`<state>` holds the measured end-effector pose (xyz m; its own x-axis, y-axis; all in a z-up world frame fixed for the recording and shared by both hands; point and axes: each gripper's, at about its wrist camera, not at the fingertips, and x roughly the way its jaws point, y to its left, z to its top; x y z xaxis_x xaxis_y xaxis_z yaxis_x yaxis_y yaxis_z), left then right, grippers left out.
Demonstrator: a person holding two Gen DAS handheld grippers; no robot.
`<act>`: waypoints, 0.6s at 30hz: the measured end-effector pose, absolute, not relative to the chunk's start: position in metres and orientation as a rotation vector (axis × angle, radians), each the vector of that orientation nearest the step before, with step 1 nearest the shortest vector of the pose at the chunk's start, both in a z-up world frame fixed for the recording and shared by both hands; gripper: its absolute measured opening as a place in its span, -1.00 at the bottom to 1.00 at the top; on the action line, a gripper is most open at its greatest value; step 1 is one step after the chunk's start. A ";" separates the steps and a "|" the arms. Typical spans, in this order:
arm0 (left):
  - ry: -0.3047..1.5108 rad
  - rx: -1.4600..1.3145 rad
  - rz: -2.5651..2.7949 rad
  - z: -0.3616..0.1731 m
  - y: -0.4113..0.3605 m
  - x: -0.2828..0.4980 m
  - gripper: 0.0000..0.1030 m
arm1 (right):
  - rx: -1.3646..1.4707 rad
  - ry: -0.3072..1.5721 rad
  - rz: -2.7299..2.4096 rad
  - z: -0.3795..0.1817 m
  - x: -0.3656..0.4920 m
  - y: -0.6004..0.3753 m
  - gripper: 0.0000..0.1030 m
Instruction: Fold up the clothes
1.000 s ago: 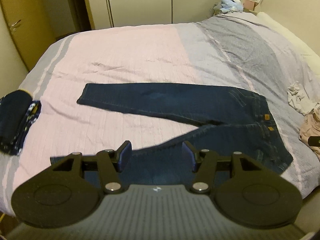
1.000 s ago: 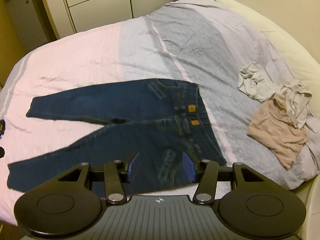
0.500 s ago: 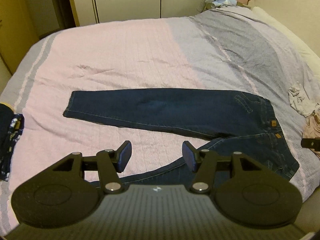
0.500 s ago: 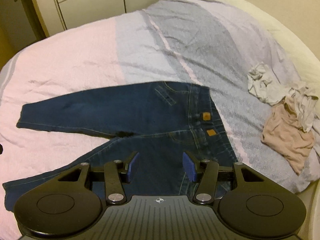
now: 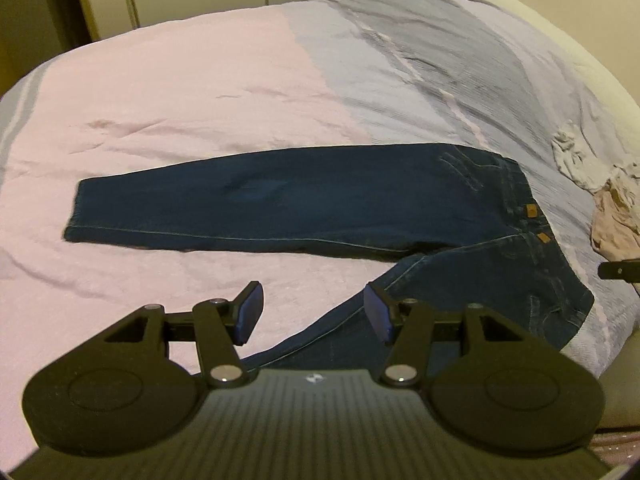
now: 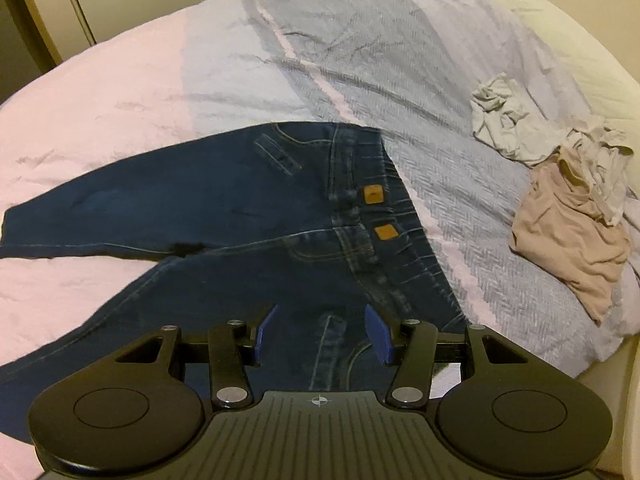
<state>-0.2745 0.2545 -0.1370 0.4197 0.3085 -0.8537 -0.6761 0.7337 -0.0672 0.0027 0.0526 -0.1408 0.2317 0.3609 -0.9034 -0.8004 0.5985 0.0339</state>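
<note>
Left wrist view: left gripper [image 5: 312, 314] has dropped closer w/ jaws apart, nothing between; near leg edge now under it, so a grab looks imminent. Jeans [image 5: 320, 200] flat on bed [image 5: 200, 92], legs splayed in a V.

Right wrist view: right gripper [image 6: 322, 334] also lower, open, empty, over seat/waistband area. Dark denim, tan tags; crumpled clothes [image 6: 560, 208] well apart to the right.

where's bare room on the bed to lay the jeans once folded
The widest bare patch is the pink bedspread beyond the jeans' far leg. The grey stretch past the waistband is also bare. It is crowded at the right edge, where the beige garment and grey garment lie crumpled.
</note>
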 end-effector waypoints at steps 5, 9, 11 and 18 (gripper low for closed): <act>0.962 -0.450 0.612 -0.173 0.265 -0.252 0.01 | -0.512 1.032 0.941 -0.174 0.036 0.059 0.00; 0.985 -0.451 0.608 -0.205 0.278 -0.233 0.01 | -0.582 1.040 0.994 -0.209 0.069 0.075 0.00; 0.989 -0.438 0.594 -0.220 0.286 -0.222 0.01 | -0.613 1.039 1.017 -0.225 0.084 0.087 0.00; 0.961 -0.371 0.520 -0.263 0.314 -0.172 -0.01 | -0.710 0.991 1.151 -0.268 0.124 0.142 0.00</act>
